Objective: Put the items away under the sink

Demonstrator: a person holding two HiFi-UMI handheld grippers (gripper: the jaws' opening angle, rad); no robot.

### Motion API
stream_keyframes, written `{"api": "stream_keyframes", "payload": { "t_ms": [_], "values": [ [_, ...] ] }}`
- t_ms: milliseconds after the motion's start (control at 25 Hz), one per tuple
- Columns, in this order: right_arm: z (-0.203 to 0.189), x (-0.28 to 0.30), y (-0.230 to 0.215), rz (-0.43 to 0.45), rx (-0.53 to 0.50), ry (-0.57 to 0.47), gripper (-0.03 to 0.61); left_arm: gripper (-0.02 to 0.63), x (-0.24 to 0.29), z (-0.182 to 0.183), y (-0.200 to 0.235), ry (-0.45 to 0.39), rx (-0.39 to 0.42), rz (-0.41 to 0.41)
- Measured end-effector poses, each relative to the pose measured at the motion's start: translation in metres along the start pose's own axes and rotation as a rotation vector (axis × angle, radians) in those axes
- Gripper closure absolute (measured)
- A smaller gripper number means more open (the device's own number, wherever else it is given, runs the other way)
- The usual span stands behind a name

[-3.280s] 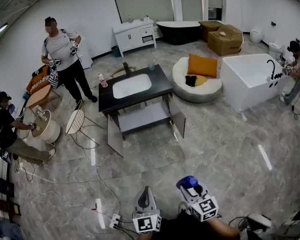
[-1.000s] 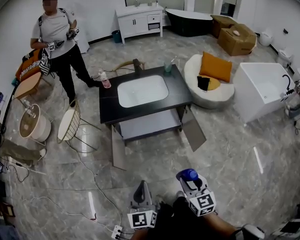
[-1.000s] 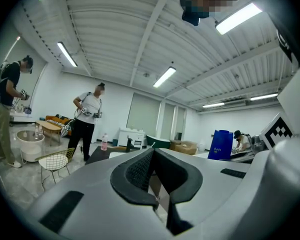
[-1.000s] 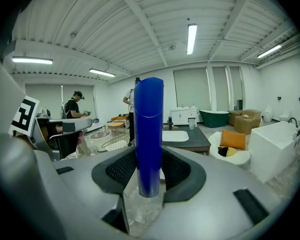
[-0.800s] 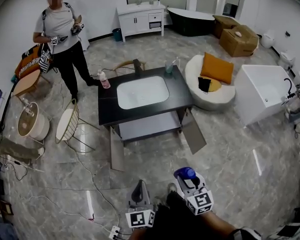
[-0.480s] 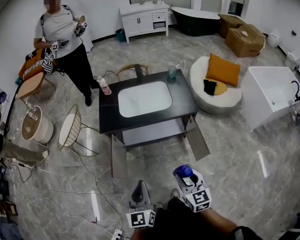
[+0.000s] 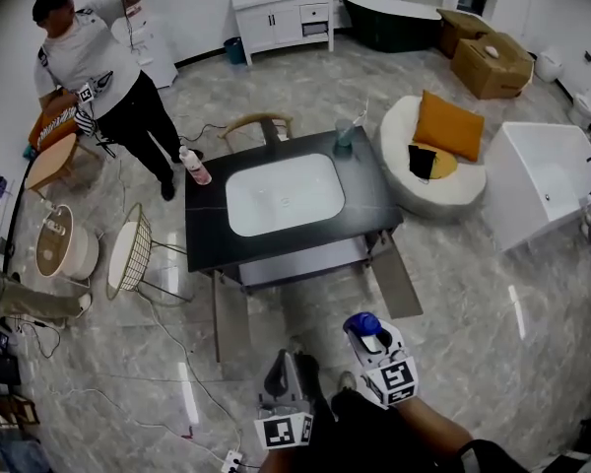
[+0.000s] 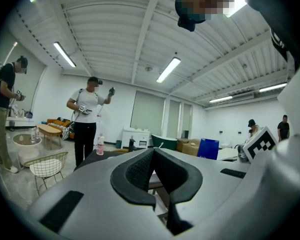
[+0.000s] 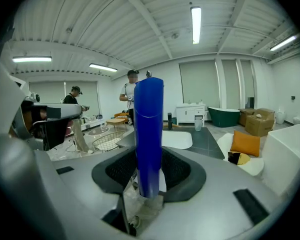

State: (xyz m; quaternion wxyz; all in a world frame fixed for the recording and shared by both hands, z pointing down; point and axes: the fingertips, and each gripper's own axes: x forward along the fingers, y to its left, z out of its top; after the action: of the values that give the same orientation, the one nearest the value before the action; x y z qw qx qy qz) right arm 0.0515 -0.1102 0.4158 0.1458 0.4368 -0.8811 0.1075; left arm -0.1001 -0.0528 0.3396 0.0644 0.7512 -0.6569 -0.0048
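My right gripper [image 9: 149,171] has its jaws clenched on a tall blue bottle [image 9: 149,134], which stands upright between them. My left gripper [image 8: 154,154], beside it, carries nothing, and its jaws are pressed together. Both hang over a grey marble-patterned floor [image 7: 453,304].

Straight ahead of the jaws stands a black worktop [image 7: 366,200] with a white sink [image 7: 284,193] set into it. Beneath the sink a pale shelf [image 7: 300,262] shows, with a cabinet door [image 7: 399,284] swung open on each side. On the worktop's far left corner stands a pink bottle [image 7: 193,166]. At its far right edge is a greenish cup [image 7: 346,133], with what may be a toothbrush in it.

Left of the worktop sits a wire chair [image 7: 128,256], and beyond it stands a person [image 7: 98,77]. Ahead and to the right of the jaws are a round white seat [image 7: 441,197] with an orange cushion [image 7: 450,126], and a white bathtub [image 7: 552,185]. Against the far wall are a white vanity [image 7: 284,13], a dark tub [image 7: 389,18] and cardboard boxes [image 7: 492,62].
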Motion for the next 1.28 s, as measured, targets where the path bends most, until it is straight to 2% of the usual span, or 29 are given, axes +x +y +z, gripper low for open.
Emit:
{"api": "stream_keyframes", "payload": {
  "t_ms": [280, 440, 600, 1000, 1200, 1280],
  "values": [
    [-0.038, 0.074, -0.024, -0.041, 0.003, 0.006, 0.419, 0.600, 0.059, -0.051, 0.026, 0.006, -0.021, -0.045],
    [-0.073, 0.119, -0.040, -0.064, 0.007, 0.001, 0.419, 0.600, 0.089, -0.099, 0.041, 0.023, -0.085, -0.051],
    [-0.116, 0.159, -0.059, -0.082, 0.011, 0.007, 0.419, 0.600, 0.118, -0.149, 0.055, 0.009, -0.060, -0.063],
    [-0.234, 0.245, -0.097, -0.119, -0.020, 0.005, 0.419, 0.600, 0.168, -0.278, 0.072, 0.016, -0.073, -0.109],
    [-0.287, 0.285, -0.110, -0.137, -0.007, -0.014, 0.419, 0.600, 0.189, -0.327, 0.084, -0.002, -0.075, -0.106],
    [-0.304, 0.302, -0.115, -0.145, -0.015, -0.027, 0.419, 0.600, 0.194, -0.343, 0.089, -0.024, -0.051, -0.111]
  ]
}}
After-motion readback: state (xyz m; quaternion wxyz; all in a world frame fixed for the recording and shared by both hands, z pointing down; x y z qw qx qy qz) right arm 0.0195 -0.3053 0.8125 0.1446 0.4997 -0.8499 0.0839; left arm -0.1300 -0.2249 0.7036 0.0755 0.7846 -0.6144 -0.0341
